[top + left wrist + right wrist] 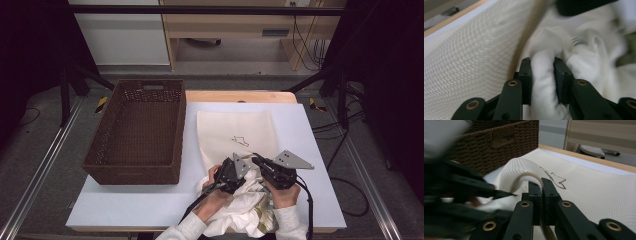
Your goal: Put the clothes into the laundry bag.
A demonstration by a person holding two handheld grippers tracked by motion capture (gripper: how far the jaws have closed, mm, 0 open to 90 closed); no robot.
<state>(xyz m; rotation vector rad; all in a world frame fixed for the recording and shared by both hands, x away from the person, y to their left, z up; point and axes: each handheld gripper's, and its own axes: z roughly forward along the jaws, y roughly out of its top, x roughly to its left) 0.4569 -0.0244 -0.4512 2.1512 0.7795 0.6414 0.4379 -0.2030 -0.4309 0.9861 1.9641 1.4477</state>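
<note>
At the lower middle of the high view, the bag's rim should be kept pinched by the fully closed right gripper while the white cloth, clamped in a thick fold by the half-closed left gripper, is pushed well inside the cream mesh bag.

Cream bag and crumpled white cloth at the tongs

The cream woven bag lies flat ahead of both tongs, a small dark line drawing on its face, its near edge lifted where the right tongs pinch its corded rim. The white cloth sits bunched beneath and behind the tongs, one thick fold clamped in the left tongs; it seems to enter the bag's mouth.
</note>
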